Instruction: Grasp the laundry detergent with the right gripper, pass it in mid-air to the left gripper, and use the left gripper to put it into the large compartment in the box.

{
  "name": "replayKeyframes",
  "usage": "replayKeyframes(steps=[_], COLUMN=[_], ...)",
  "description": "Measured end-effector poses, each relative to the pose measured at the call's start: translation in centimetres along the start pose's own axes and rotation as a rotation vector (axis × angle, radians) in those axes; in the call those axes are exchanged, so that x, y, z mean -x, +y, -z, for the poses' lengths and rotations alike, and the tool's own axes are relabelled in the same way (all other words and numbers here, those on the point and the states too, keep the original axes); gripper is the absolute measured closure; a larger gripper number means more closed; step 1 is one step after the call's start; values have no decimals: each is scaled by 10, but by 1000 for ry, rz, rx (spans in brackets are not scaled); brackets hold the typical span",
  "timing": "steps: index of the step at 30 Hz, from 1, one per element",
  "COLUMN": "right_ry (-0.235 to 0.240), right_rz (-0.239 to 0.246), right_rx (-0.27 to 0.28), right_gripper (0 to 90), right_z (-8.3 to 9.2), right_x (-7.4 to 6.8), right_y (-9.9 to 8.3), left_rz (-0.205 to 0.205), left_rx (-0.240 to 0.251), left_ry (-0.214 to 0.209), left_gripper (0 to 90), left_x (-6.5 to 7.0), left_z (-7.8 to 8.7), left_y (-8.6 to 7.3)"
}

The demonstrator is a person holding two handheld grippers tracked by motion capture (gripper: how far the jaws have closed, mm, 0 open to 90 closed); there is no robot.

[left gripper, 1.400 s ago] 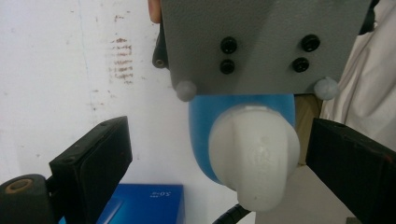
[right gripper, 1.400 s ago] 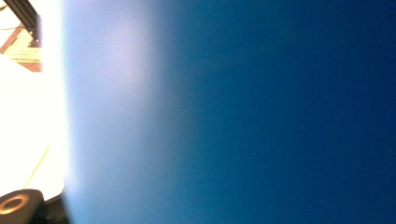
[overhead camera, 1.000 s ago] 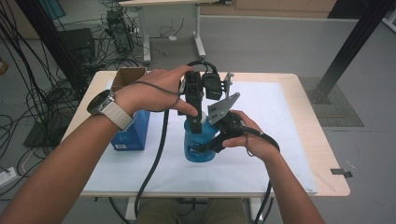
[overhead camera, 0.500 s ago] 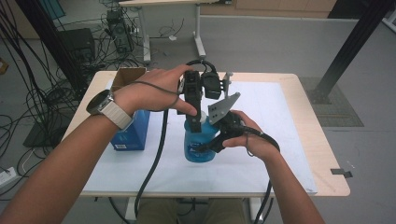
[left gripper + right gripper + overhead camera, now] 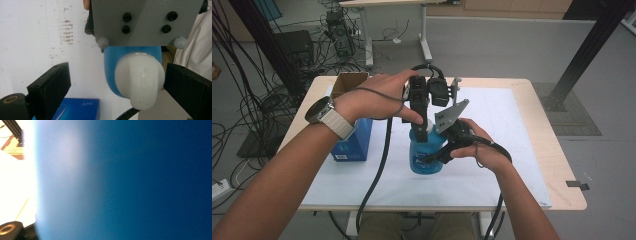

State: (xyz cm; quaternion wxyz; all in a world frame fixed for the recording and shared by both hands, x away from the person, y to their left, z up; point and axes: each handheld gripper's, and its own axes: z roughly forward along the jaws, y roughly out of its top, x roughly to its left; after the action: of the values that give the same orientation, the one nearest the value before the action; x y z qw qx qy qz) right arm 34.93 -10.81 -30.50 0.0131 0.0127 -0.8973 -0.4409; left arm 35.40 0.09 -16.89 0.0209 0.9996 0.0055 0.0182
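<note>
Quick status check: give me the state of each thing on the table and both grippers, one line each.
Blue bottle: upright on the white mat, gripped at its side.
White cap: on the bottle, between the left jaws, not clamped.
Left gripper: open, above the bottle's top.
Right gripper: shut on the blue bottle.
Blue box: standing at the mat's left edge, untouched.
Cardboard box: open, behind the blue box.

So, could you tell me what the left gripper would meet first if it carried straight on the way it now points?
Most likely the white cap of the blue bottle: the left gripper points down at it, jaws open either side, though depth is unclear.
</note>
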Motion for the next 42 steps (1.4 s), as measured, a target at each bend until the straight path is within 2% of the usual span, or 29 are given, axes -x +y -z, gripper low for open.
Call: replayKeyframes(steps=[42], right_ry=[4], right_rz=[-6], right_rx=[-6], right_gripper=[439], right_z=[0], right_x=[0], right_y=[1], left_rz=[0], left_rx=[9], left_ry=[1], left_gripper=[80], left_x=[-1], left_z=[-4], left_y=[-3])
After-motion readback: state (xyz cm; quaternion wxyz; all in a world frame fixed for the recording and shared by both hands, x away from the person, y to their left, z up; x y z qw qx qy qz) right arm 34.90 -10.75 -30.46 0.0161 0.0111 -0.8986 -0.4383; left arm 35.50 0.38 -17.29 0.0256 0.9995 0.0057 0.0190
